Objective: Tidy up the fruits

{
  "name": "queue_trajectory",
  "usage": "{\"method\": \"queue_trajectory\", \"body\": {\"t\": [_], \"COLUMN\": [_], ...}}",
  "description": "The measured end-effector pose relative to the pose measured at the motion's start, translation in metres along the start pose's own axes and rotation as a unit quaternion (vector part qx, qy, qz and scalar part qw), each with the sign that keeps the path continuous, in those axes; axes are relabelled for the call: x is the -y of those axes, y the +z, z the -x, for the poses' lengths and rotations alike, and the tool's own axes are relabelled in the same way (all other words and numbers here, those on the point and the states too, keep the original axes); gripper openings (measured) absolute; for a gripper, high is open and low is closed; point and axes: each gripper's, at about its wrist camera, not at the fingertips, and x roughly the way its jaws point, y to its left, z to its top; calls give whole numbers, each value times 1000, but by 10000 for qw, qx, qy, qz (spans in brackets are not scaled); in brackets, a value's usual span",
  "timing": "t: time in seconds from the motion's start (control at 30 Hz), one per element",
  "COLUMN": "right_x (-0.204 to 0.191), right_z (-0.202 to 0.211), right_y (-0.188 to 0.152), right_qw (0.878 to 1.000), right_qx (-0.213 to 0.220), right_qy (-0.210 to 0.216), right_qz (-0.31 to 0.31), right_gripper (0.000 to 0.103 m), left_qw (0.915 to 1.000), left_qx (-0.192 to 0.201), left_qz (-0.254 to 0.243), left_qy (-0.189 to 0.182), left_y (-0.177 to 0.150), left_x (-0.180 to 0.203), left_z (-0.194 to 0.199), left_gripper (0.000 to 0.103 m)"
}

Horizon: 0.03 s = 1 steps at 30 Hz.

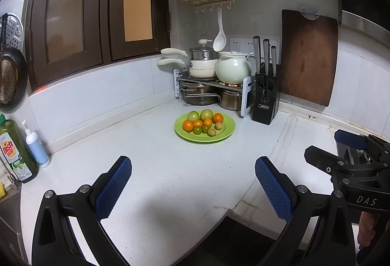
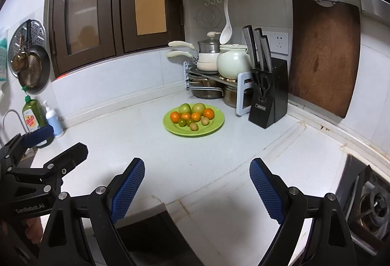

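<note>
A green plate (image 1: 225,134) (image 2: 217,124) sits on the white counter near the back corner. It holds several fruits: two green apples (image 1: 193,116) (image 2: 184,108), several oranges (image 1: 188,125) (image 2: 175,117), small green limes (image 1: 197,130) (image 2: 181,122) and small tan fruits (image 1: 211,132) (image 2: 194,126). My left gripper (image 1: 192,183) is open and empty, well short of the plate. My right gripper (image 2: 196,183) is open and empty, also short of the plate. The right gripper shows at the right edge of the left wrist view (image 1: 341,156).
A black knife block (image 1: 266,97) (image 2: 268,95) stands right of the plate. A pot rack with pans and a ceramic pot (image 1: 232,68) (image 2: 231,63) is behind it. A wooden board (image 1: 308,56) leans on the wall. Dish soap (image 1: 14,151) stands left. A stove (image 2: 370,202) is at right.
</note>
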Motion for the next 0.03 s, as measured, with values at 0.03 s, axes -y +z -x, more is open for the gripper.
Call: {"method": "queue_trajectory", "body": {"t": [0.03], "right_x": [0], "right_z": [0], "right_y": [0], "right_qw": [10000], "right_qx": [-5], "right_qy": [9], "right_qz": [-2], "right_gripper": [89], "left_qw": [10000], "left_qx": [-7], "left_qz": [3], "left_qy": [-10], "left_y": [0], "left_x": [0], "left_z": [-1], "left_gripper": [103]}}
